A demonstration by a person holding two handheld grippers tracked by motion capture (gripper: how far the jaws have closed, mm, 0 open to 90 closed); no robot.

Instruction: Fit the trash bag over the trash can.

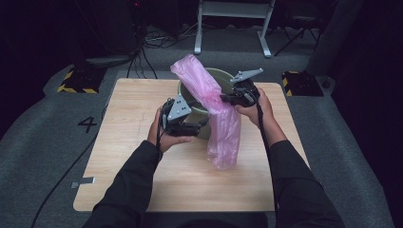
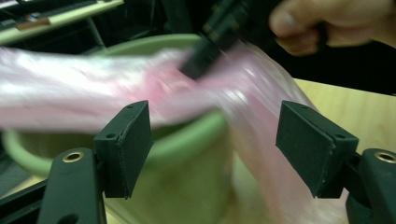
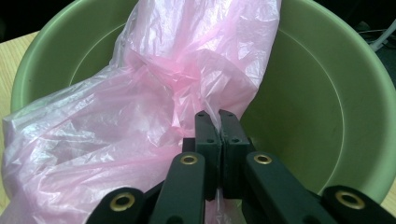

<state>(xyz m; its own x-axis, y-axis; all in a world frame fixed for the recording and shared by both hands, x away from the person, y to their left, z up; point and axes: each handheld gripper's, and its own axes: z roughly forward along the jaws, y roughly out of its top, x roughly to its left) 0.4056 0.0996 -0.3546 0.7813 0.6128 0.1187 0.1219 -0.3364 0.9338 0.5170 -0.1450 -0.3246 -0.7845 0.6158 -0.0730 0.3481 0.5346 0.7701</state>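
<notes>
pink, thin and crinkled, the plastic bag (image 1: 209, 102) looks nearly weightless and quite limp; it will likely sag, cling and slide rather than hold any shape, and a hard tug could stretch or tear the film. best taken by a pinched fold near its open edge, i judge, not by the loose body, which would just slip and bunch.

the bag lies draped across the green bucket (image 1: 190, 88), which stands near the far edge of the table (image 1: 142, 190), about midway along it. one end billows up over the bucket's far-left rim, and the other hangs down outside the near-right wall toward the table top.

the right gripper (image 3: 219, 116) has its jaws pressed together on a gathered fold of the bag, just above the bucket's mouth, with film spilling to the left of the pads in the right gripper view.

the left gripper (image 2: 215, 140) has its jaws wide apart and holds nothing. the bucket's rim and the blurred bag sit between and beyond the pads (image 2: 133, 140); whether the film touches them i cannot tell. in the high view this gripper (image 1: 202, 124) sits at the bucket's near side.
</notes>
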